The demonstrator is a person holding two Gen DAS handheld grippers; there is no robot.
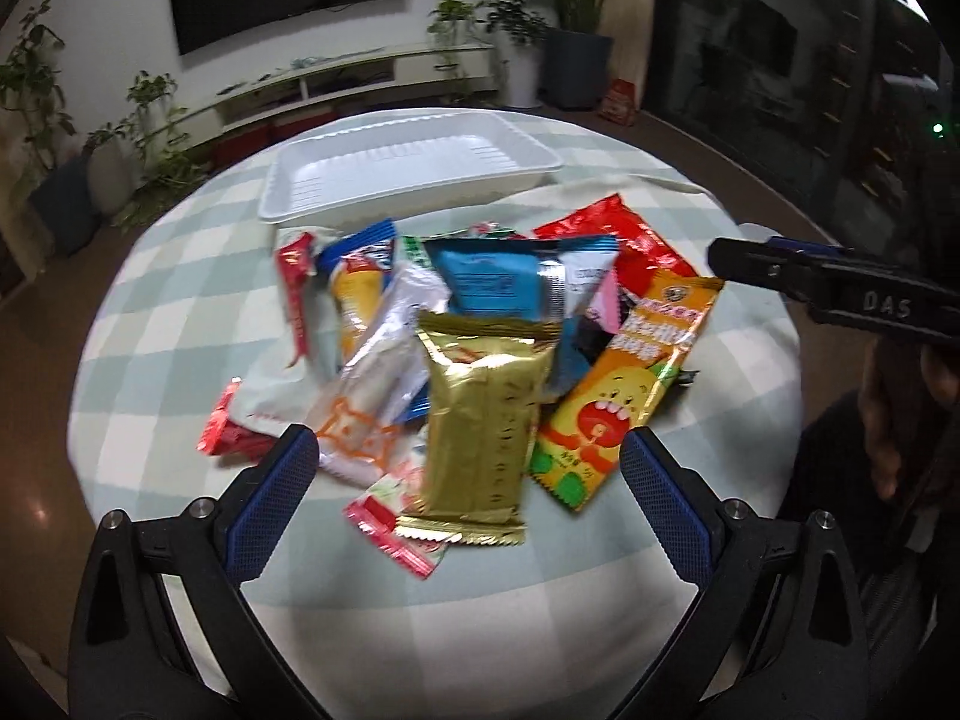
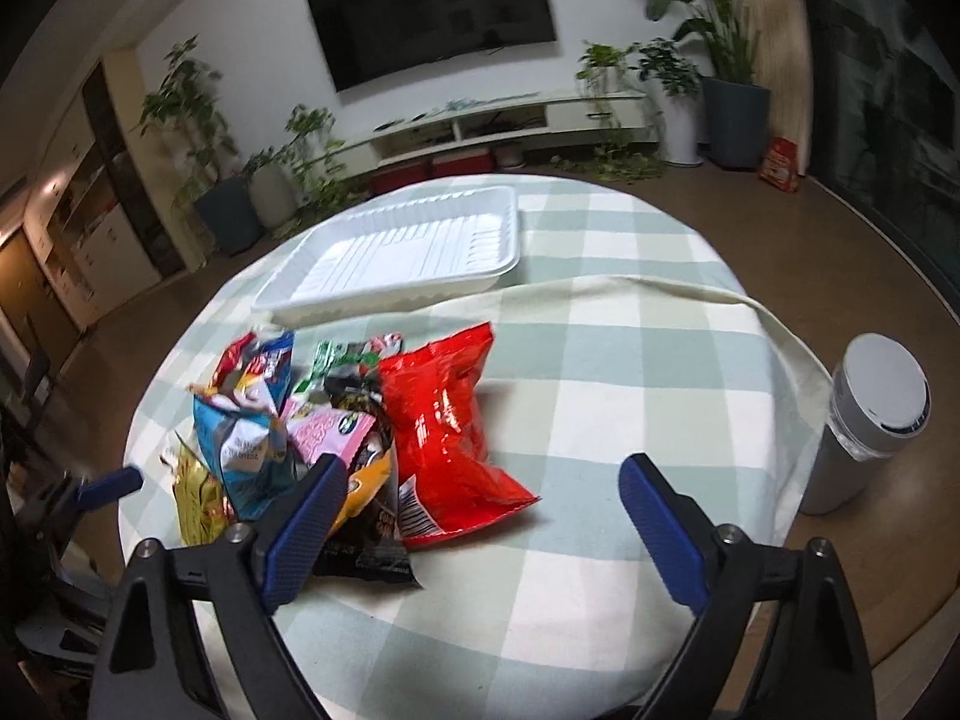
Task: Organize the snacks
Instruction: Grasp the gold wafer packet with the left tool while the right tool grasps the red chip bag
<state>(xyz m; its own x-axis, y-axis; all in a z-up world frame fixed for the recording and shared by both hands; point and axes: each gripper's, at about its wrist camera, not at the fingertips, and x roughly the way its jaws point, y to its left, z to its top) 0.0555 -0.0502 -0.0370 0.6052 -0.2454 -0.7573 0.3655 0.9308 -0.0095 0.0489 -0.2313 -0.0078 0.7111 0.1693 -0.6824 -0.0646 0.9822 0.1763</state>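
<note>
Overhead, potted plants are standing left of a wall-mounted television. Below, the left gripper is gaping wide, holding nothing, over the snack pile on the checked tablecloth, near the white tray. Rightward, the right gripper is likewise hanging open and empty, with what is probably a grey bin sitting on the floor.

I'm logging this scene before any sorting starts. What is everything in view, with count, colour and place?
tray: one, white, holding nothing, far side of the table beyond the pile
snack packets: a dozen or so overlapping, exact count unclear, mixed colours, heaped mid-table
gold packet: one, nearest edge of the pile in the left wrist view
red bag: one, right edge of the pile
tablecloth: one, green and white check, over the round table
canister: one, grey-white, on the floor right of the table
television: one, black, on the wall
potted plants: several, green, along the wall
left tool: open, over the gold packet
right tool: open, over the cloth near the red bag
</note>
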